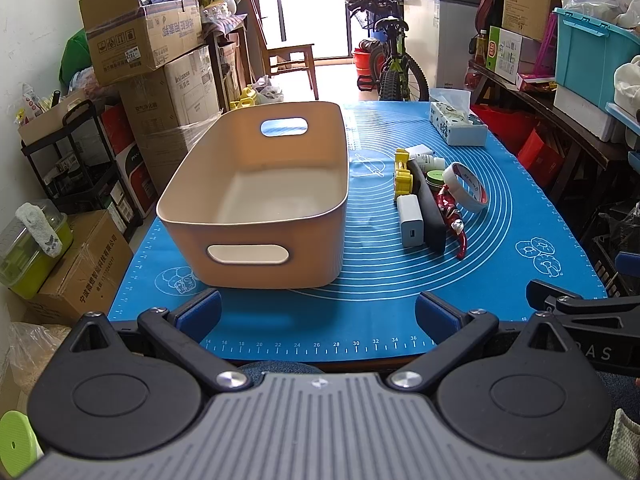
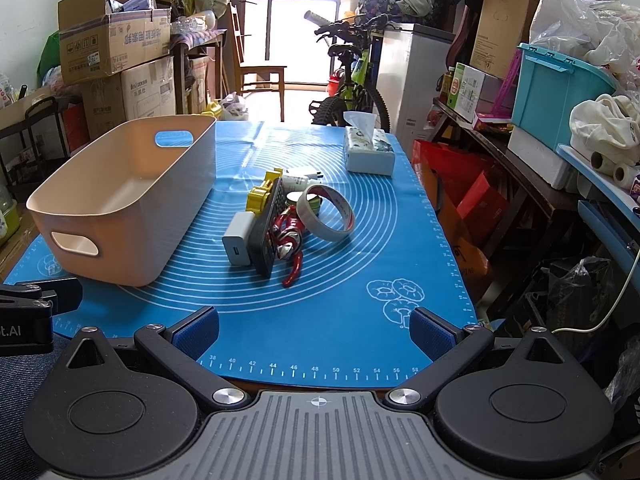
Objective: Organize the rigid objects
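**Both tools parked at the near bench edge, objects ungrasped**

The left tool (image 1: 318, 312) and the right tool (image 2: 314, 330) hover over the near edge of the blue mat (image 2: 360, 280), each with its jaws spread wide and nothing between them. The empty beige bin (image 1: 256, 216) stands ahead of the left tool. The cluster of rigid objects lies to the bin's right, apart from it: white charger (image 2: 239, 238), dark remote (image 2: 269, 232), red figure (image 2: 289, 240), tape roll (image 2: 326, 214), yellow piece (image 2: 260, 196) and small bottles behind. The remote's long axis runs roughly away from the viewer, its near end toward the right tool. The cluster sits ahead and slightly left of the right tool, which appears nearer; a pick from that side seems likeliest. A tissue box (image 2: 370, 152) stands farther back.
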`<state>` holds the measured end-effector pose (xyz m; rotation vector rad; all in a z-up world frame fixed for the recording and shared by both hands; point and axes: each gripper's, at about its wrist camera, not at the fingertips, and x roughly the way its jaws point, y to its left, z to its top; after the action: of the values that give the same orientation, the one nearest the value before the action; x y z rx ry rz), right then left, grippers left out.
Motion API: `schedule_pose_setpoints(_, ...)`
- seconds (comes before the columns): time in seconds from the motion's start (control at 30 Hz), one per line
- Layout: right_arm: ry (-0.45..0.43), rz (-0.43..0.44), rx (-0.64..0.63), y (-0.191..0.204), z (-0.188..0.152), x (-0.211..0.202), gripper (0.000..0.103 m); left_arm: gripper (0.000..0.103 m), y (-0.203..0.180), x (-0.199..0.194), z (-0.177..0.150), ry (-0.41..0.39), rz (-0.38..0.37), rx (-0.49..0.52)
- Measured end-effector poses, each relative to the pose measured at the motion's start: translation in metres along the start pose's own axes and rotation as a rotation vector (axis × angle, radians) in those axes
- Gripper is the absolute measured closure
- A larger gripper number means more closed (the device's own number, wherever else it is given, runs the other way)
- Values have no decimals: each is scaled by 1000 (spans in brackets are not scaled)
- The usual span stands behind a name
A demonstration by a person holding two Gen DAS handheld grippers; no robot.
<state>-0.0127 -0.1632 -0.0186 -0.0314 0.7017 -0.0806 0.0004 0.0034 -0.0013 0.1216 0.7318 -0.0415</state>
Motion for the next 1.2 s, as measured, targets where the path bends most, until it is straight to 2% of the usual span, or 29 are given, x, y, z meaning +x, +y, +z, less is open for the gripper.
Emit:
schedule_pose_setpoints(0.4, -7, -13, -3, -1, 5, -1, 3, 1, 0, -1, 3, -4, 20, 7)
schedule_pose_setpoints(0.7, -4, 21, 2, 4, 20, 4, 3, 1, 17, -5, 17, -28, 19, -64)
schedule_pose_setpoints(0.9, -32, 22, 7, 7, 42, 19, 3, 1, 39, -2, 45, -63, 75, -66)
schedule_pose_setpoints(1.0, -47, 15, -2, 8, 56, 30, 3, 1, 55, 8, 63, -47, 86, -74)
schedule_pose_setpoints(1.2, -51, 55, 15, 3, 84, 58, 3, 1, 84, 39, 94, 18, 90, -62)
